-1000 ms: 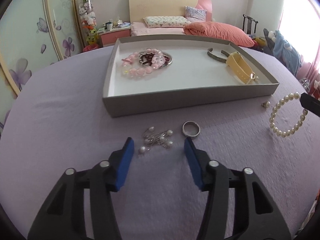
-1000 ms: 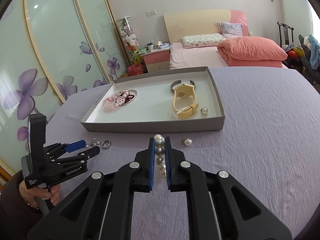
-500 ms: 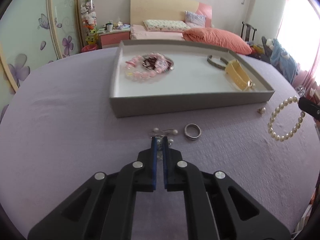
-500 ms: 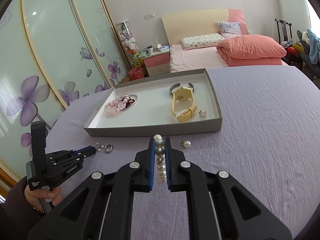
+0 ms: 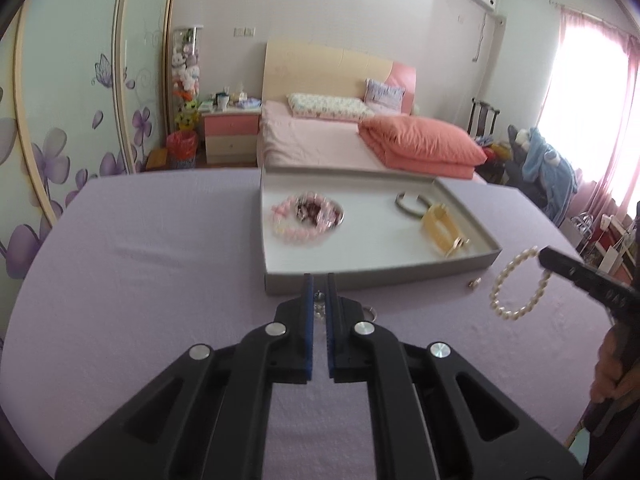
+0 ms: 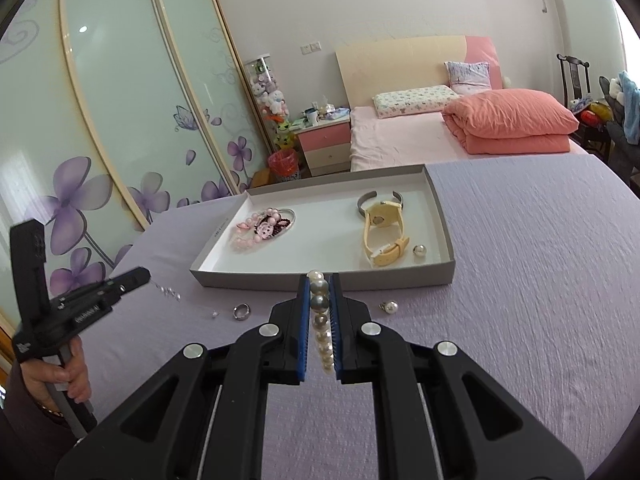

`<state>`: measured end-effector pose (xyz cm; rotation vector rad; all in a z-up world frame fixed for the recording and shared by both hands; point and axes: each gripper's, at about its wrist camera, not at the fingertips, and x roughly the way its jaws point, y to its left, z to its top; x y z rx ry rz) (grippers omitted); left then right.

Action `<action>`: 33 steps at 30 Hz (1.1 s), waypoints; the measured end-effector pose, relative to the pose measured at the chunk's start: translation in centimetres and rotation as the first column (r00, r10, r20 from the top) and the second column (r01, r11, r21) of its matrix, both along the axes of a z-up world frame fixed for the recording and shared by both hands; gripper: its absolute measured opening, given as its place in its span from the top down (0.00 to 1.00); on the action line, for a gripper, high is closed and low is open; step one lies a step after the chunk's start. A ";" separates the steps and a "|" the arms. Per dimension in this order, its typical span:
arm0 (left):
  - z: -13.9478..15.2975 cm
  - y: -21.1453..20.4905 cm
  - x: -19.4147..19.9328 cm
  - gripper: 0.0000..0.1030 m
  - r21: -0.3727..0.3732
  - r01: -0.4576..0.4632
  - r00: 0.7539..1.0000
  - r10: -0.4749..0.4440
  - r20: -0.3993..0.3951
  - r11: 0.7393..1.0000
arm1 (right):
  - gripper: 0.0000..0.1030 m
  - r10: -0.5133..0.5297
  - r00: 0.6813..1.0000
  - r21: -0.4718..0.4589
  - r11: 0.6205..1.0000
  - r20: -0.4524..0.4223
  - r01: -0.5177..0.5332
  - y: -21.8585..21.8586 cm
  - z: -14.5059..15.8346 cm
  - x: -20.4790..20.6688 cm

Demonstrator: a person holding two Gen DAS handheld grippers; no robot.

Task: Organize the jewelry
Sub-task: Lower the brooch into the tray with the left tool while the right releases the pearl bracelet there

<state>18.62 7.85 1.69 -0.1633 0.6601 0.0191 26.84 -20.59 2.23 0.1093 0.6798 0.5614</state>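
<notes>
My left gripper (image 5: 319, 280) is shut on a small silver chain with pearls (image 5: 319, 307), held above the lilac cloth just in front of the grey tray (image 5: 380, 277). From the right wrist view the chain (image 6: 168, 292) dangles from the left gripper (image 6: 138, 275). My right gripper (image 6: 320, 280) is shut on a white pearl bracelet (image 6: 323, 320), which hangs as a loop (image 5: 516, 285) right of the tray. A silver ring (image 6: 242, 312) and a pearl earring (image 6: 390, 307) lie on the cloth.
The tray holds a pink bead bracelet (image 6: 256, 233), a yellow watch (image 6: 384, 236), a silver bangle (image 6: 379, 200) and a loose pearl (image 6: 419, 251). A tiny piece (image 6: 215, 313) lies near the ring. A bed and wardrobe stand behind the table.
My left gripper has shut on the pearl chain and lifted it off the cloth toward the tray. The right gripper keeps its hold on the pearl bracelet, slightly higher.
</notes>
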 end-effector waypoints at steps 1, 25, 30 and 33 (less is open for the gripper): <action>0.5 0.0 -0.1 0.95 -0.003 0.002 1.000 -0.002 0.010 1.000 | 0.91 0.001 1.000 0.001 1.000 0.002 -0.001 0.1 0.1 0.0; 6.3 -1.4 5.4 0.95 -0.028 -0.012 0.993 0.016 0.120 1.000 | 0.91 0.026 0.996 -0.011 1.000 0.086 -0.025 2.9 2.8 4.6; 6.8 -1.6 8.1 0.95 -0.030 -0.017 0.991 0.021 0.134 0.999 | 0.91 0.024 0.994 -0.008 1.000 0.108 -0.023 3.7 3.2 6.9; 6.8 -1.8 9.8 0.95 -0.020 -0.017 0.991 0.020 0.132 1.000 | 0.91 0.021 0.995 -0.007 1.000 0.100 -0.020 4.2 2.8 8.3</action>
